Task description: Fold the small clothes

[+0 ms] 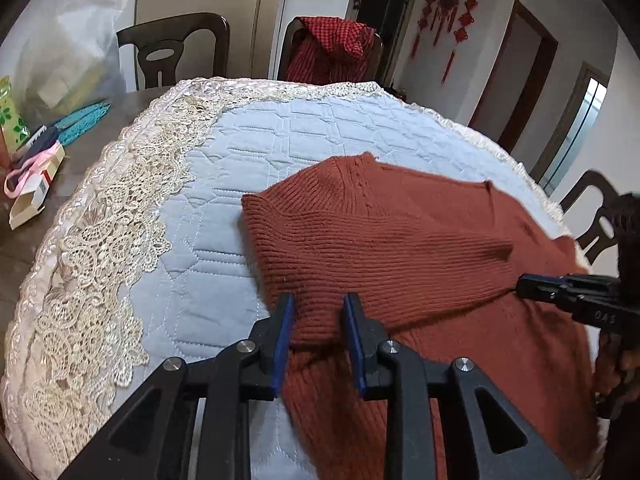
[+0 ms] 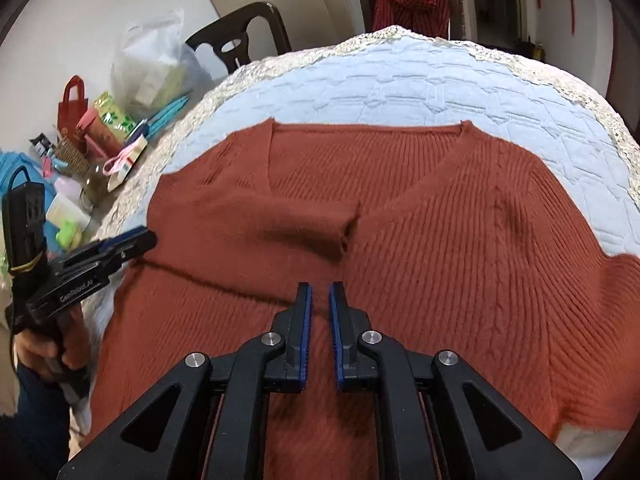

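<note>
A rust-red ribbed knit sweater [image 2: 440,216] lies flat on a pale blue quilted cloth [image 2: 400,80], V-neck away from me. Its left sleeve [image 2: 260,216] is folded across the chest. In the left wrist view the sweater [image 1: 400,240] fills the right half. My left gripper [image 1: 318,304] is open, its jaws straddling the folded sleeve's edge near the sweater's left side. My right gripper [image 2: 320,296] hovers over the sweater's middle with a narrow gap between its jaws and nothing in them. It also shows in the left wrist view [image 1: 532,286] at the right.
The quilted cloth has a cream lace border [image 1: 120,216] over a dark table. Boxes, a pink ribbon and bags [image 2: 100,128] clutter the table's left end. Dark wooden chairs [image 1: 176,52] stand behind, one draped with red checked cloth [image 1: 336,48].
</note>
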